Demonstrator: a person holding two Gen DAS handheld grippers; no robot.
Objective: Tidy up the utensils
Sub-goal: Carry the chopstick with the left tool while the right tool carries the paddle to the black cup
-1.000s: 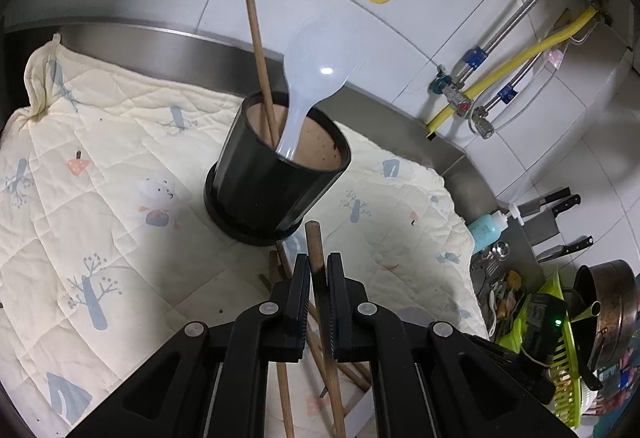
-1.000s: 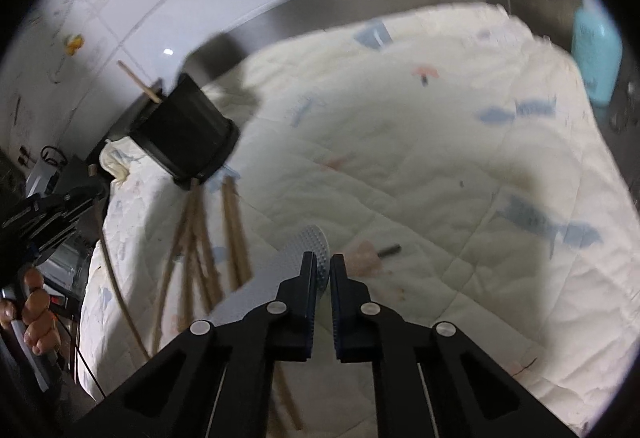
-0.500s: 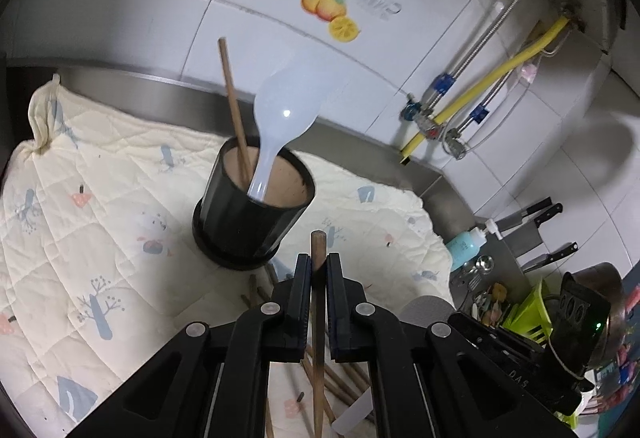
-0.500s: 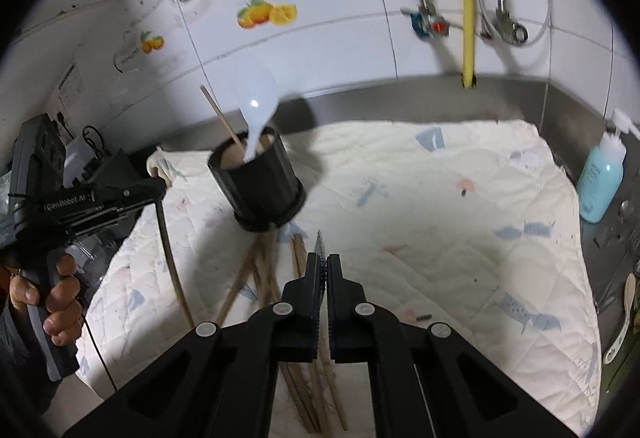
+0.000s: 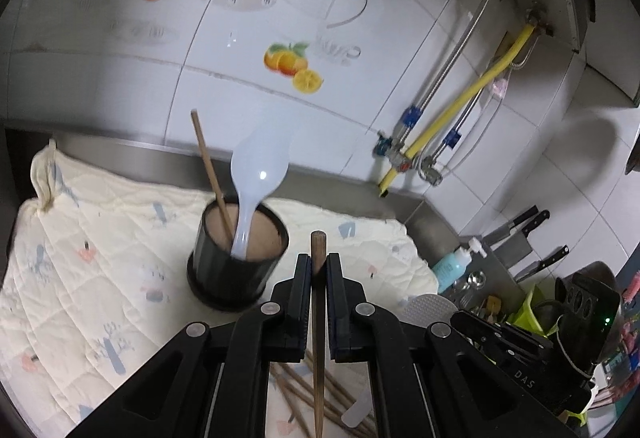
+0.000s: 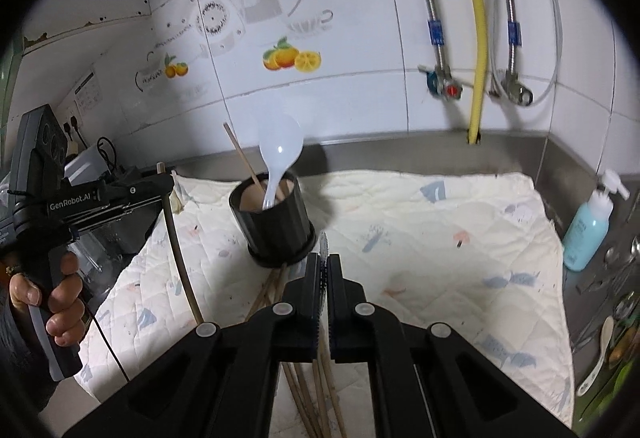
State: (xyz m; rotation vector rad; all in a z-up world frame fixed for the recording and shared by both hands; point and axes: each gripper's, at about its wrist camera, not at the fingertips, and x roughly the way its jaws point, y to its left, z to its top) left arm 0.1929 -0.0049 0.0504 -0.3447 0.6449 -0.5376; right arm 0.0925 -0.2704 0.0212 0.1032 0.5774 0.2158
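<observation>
My left gripper [image 5: 319, 267] is shut on a wooden chopstick [image 5: 318, 322], lifted off the quilted mat [image 5: 100, 278]. In the right wrist view that left gripper [image 6: 162, 183] sits at the left, and its chopstick [image 6: 180, 250] hangs down from it. My right gripper [image 6: 323, 267] is shut on a white rice paddle [image 6: 323, 244], which shows edge-on above the mat. Behind both stands a black holder [image 5: 236, 266] [image 6: 278, 226] with a white spoon [image 5: 260, 166] [image 6: 280, 150] and one chopstick [image 5: 208, 170] in it. Several loose chopsticks [image 6: 304, 378] [image 5: 300, 394] lie on the mat in front of the holder.
A blue soap bottle [image 6: 588, 226] stands at the mat's right edge. Beyond it are knives [image 5: 516, 234] and a green rack [image 5: 536, 302] of utensils. Pipes and a yellow hose [image 6: 476, 38] run down the tiled wall. A person's hand [image 6: 60, 298] grips the left tool.
Both grippers have risen off the mat with what they hold. The paddle came up from lying flat to edge-on. Both views now tilt up toward the wall.
</observation>
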